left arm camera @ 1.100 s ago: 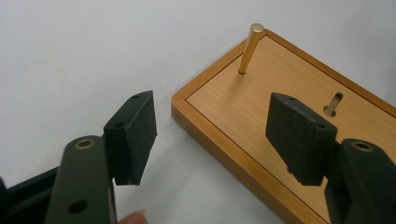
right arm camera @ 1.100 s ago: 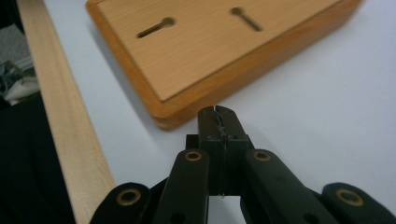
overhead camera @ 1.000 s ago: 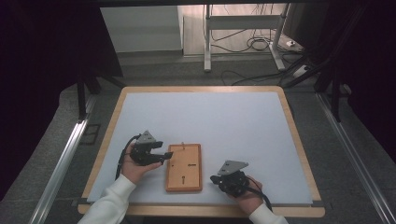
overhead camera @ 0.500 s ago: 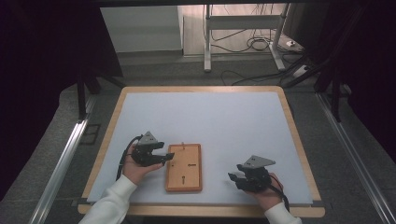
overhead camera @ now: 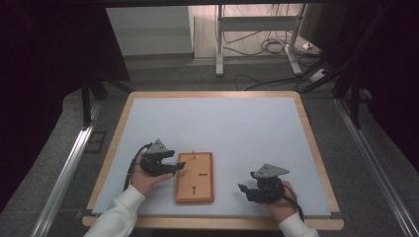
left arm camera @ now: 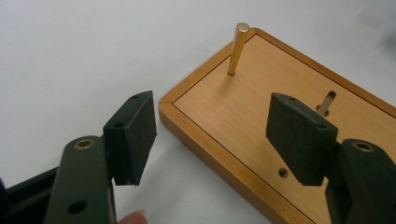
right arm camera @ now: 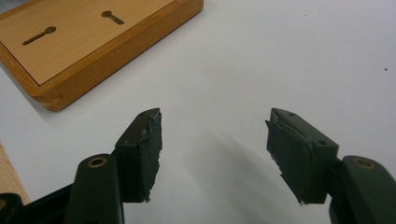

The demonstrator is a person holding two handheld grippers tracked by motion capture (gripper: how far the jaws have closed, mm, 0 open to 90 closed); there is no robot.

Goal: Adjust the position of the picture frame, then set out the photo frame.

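Observation:
A flat wooden board (overhead camera: 194, 177) lies near the front of the white table, with keyhole slots (right arm camera: 38, 35) cut in its face. One brass peg (left arm camera: 238, 48) stands upright near its far edge. My left gripper (overhead camera: 172, 165) is at the board's left edge, open; in the left gripper view its jaws straddle the board's rim (left arm camera: 212, 142) with nothing between them. My right gripper (overhead camera: 246, 187) rests open on the table right of the board, apart from it; in the right gripper view bare table shows between its pads (right arm camera: 148, 144).
The white tabletop (overhead camera: 222, 128) has a wooden rim (overhead camera: 212, 94). Beyond it are metal frame legs (overhead camera: 218, 39) and cables (overhead camera: 269, 47) on the floor. Aluminium rails (overhead camera: 64, 170) run along both sides of the table.
My right gripper has drawn away from the board to the right and come down toward the front edge. The left gripper has stayed at the board's left edge.

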